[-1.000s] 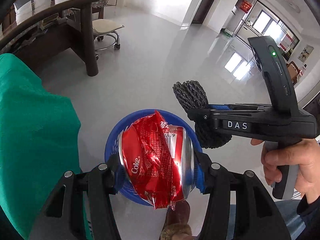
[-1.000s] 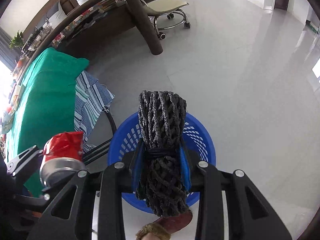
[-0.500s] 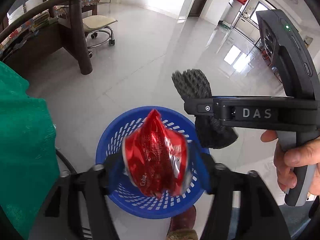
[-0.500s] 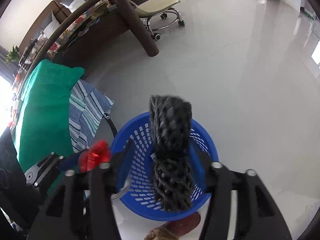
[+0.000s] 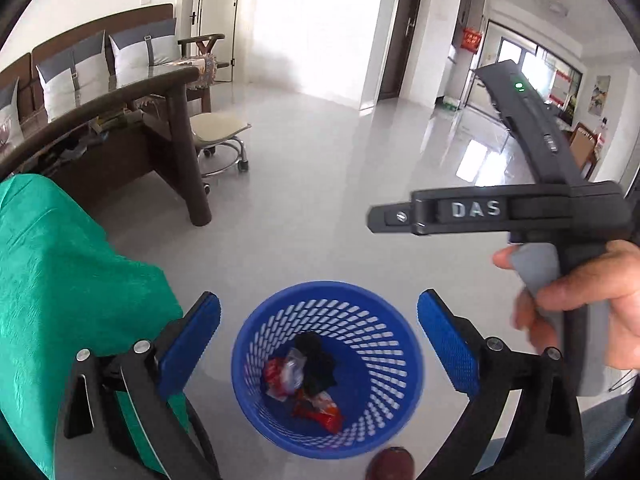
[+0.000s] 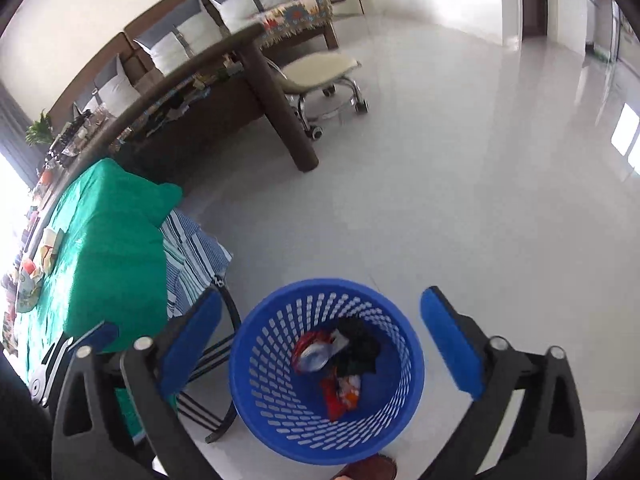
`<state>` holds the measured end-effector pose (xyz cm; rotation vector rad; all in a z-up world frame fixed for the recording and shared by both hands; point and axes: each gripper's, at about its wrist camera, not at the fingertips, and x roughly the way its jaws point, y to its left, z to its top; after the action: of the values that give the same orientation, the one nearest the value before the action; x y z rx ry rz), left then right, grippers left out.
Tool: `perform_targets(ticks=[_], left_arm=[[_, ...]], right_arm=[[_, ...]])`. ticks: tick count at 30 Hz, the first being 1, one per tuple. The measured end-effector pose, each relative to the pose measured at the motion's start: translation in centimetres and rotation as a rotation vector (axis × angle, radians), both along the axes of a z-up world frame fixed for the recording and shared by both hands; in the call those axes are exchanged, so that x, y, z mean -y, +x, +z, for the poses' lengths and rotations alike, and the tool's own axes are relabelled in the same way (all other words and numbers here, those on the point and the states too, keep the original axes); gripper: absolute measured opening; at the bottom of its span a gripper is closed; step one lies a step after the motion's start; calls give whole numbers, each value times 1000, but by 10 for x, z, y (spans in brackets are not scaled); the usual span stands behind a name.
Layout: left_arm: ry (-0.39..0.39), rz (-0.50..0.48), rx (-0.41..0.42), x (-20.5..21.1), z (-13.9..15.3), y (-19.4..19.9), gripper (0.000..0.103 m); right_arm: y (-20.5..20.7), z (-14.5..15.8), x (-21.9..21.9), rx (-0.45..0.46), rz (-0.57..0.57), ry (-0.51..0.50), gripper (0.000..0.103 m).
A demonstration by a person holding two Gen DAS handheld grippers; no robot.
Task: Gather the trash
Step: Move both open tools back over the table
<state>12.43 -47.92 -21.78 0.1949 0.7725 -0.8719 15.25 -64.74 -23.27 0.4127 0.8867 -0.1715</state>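
Upper left, a dark wooden table (image 5: 132,92) curves across the frame, its thick leg (image 5: 188,152) planted on the glossy pale floor (image 5: 320,184). Just beside it, a cushioned rolling stool (image 5: 218,128). Green cloth (image 5: 60,264) fills the left edge; grey-white cushions (image 5: 108,60) line the back wall.

In the left wrist view, the left gripper (image 5: 319,340) fills the lower part of the frame, its jaws opening wide, blue pads (image 5: 191,344) far apart at lower left and lower right with nothing between them. At the right edge, a hand (image 5: 576,300) wraps the grey handle of the right gripper, whose black body reaches toward centre frame. In the right wrist view, the right gripper (image 6: 320,340) also spans the bottom, jaws opening, nothing between them.
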Motion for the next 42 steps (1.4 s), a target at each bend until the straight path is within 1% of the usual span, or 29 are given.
perform_targets(ticks=[2, 5, 8, 10, 13, 14, 16, 17, 19, 21, 24, 26, 28, 32, 34, 37, 42], left_arm=[[-32, -3, -26, -12, 11, -4, 98], [-11, 28, -36, -30, 28, -13, 98], [-13, 48, -42, -59, 42, -18, 98], [-13, 65, -38, -81, 50, -21, 98], [45, 142, -25, -116, 59, -21, 98], [65, 166, -20, -128, 62, -21, 98], [73, 207, 11, -153, 68, -23, 98], [73, 227, 25, -167, 72, -25, 98], [76, 256, 28, -190, 78, -25, 98], [97, 292, 26, -217, 78, -22, 98], [93, 355, 11, -266, 80, -15, 98], [91, 415, -5, -301, 80, -7, 98], [99, 478, -19, -336, 77, 4, 98], [131, 575, -60, -390, 68, 28, 98], [140, 601, -77, -411, 62, 42, 98], [168, 602, -90, -428, 53, 59, 98], [224, 568, -81, -434, 46, 78, 98]], right_arm=[[-1, 11, -9, 31, 15, -58, 98], [-1, 26, -25, 59, 34, -153, 98], [-3, 47, -46, 121, 54, -233, 98], [-3, 57, -57, 164, 55, -265, 98], [-4, 74, -77, 246, 54, -290, 98], [-3, 79, -85, 262, 46, -301, 98], [1, 85, -102, 267, 27, -331, 98], [4, 87, -110, 270, 34, -325, 98], [10, 91, -130, 292, 86, -261, 98], [21, 91, -156, 284, 132, -232, 98], [35, 87, -211, 277, 251, -245, 98], [42, 82, -246, 260, 318, -219, 98], [51, 72, -286, 216, 392, -191, 98], [60, 53, -350, 138, 498, -198, 98], [63, 46, -372, 114, 534, -205, 98], [72, 39, -393, 89, 550, -231, 98], [81, 27, -407, 58, 549, -283, 98]])
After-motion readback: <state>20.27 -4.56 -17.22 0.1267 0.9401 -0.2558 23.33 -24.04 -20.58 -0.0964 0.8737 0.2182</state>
